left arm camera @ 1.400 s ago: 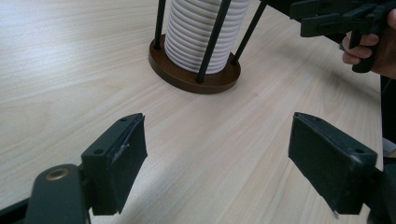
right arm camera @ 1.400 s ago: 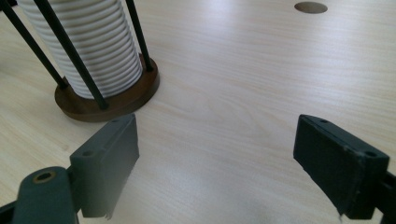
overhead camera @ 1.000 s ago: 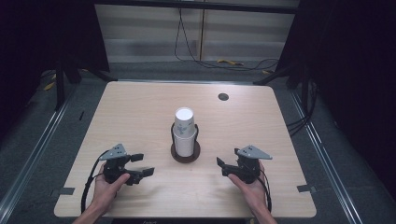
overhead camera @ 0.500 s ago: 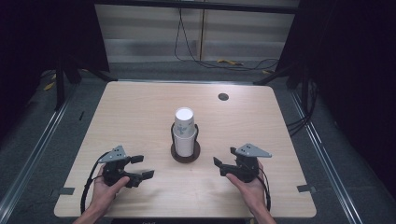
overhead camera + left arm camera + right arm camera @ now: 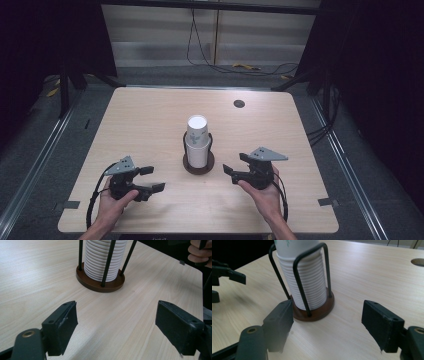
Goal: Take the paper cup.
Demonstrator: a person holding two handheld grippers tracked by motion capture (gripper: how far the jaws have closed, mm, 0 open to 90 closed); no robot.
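A stack of white paper cups is seen standing upright in a holder made of a round brown base and black wire uprights. The holder is placed on the pale wooden counter, about midway between its left and right edges and somewhat nearer the near edge than the far one. A green print is carried by the topmost cup, as shown in the right gripper view.

The left gripper is held in the person's left hand near the near left corner of the counter, well apart from the holder. Its jaws are spread wide and nothing is held between them; in the left gripper view only bare counter is seen between them, with the holder's base farther off.

The right gripper is held in the right hand near the near edge, to the right of the holder and close to its base without touching it. Its jaws have just been closing, yet a clear gap is left between them and nothing is gripped; the cup stack is seen beyond them.

A small round dark grommet is set into the counter near the far edge.
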